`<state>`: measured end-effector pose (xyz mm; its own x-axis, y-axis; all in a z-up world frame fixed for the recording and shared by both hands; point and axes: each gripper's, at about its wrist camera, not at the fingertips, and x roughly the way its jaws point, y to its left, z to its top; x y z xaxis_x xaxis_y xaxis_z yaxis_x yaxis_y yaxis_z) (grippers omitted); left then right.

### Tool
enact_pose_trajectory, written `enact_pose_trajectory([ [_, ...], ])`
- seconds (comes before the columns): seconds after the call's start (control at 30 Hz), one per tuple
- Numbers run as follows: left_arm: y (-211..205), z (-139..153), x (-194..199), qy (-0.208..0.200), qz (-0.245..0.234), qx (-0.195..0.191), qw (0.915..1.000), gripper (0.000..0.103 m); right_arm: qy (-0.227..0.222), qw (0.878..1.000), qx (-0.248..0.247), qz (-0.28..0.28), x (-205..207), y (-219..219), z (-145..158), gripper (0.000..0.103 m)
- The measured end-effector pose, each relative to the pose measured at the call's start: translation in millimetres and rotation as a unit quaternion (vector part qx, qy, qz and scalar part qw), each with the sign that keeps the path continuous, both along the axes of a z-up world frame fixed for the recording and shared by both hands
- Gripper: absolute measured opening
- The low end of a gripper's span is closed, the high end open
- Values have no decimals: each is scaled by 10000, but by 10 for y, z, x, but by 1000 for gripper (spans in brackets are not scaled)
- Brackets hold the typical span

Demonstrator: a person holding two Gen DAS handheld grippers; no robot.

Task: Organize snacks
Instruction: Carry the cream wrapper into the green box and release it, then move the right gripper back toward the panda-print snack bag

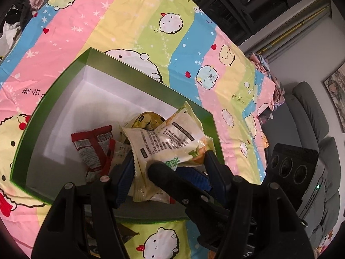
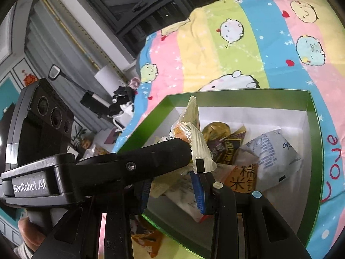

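A green box with a white inside [image 1: 151, 82] lies on a cartoon bedsheet and holds several snack packets. In the left wrist view my left gripper [image 1: 168, 164] is over the box's near corner with its blue-padded jaws apart around a pale yellow snack bag [image 1: 163, 142]; the right gripper's black finger [image 1: 172, 179] crosses in front. A red packet [image 1: 92, 149] lies to the left. In the right wrist view the box [image 2: 312, 133] holds a white packet [image 2: 273, 153] and an orange packet [image 2: 243, 179]. My right gripper [image 2: 172, 185] is wide open over the box; the left gripper's finger [image 2: 155, 153] holds the bag [image 2: 194, 138].
The striped pastel bedsheet [image 1: 133, 21] covers the surface all around the box. A grey sofa [image 1: 312, 112] stands to the right in the left wrist view. Dark clothes [image 2: 123, 95] and a window lie beyond the bed's far edge.
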<state>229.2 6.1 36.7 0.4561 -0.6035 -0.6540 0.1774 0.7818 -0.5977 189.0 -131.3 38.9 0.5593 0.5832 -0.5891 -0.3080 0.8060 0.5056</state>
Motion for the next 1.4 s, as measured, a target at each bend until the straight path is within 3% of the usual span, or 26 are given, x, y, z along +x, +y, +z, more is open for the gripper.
enact_pose_trajectory([
  [0.4, -82, -110, 100, 110, 21, 175, 9998, 63, 359, 9989, -195, -217, 106, -75, -109, 37],
  [0.57, -120, -87, 74, 30, 75, 416, 9991, 65, 443, 9985, -155, -298, 90, -142, -132, 37],
  [0.73, -114, -3, 17, -280, 189, 781, 9964, 80, 396, 9980, -260, -414, 53, -174, -75, 47],
  [0.9, -67, 46, -29, -529, 264, 1124, 9919, 80, 311, 9980, -350, -433, 5, -192, -23, 50],
  [1.0, -40, 104, -97, -709, 373, 1335, 9878, 90, 203, 9974, -473, -510, -51, -215, 38, 58],
  [1.13, -25, 195, -200, -914, 449, 1524, 9831, 91, -35, 9964, -579, -623, -178, -277, 159, 62],
  [1.27, 15, 302, -324, -1084, 491, 1583, 9802, 93, -258, 9945, -752, -685, -323, -317, 294, 69],
  [1.33, 77, 349, -402, -1148, 539, 1526, 9801, 102, -339, 9936, -808, -710, -400, -335, 350, 70],
  [1.4, 203, 396, -499, -1189, 651, 1425, 9805, 102, -425, 9930, -853, -700, -501, -351, 411, 70],
])
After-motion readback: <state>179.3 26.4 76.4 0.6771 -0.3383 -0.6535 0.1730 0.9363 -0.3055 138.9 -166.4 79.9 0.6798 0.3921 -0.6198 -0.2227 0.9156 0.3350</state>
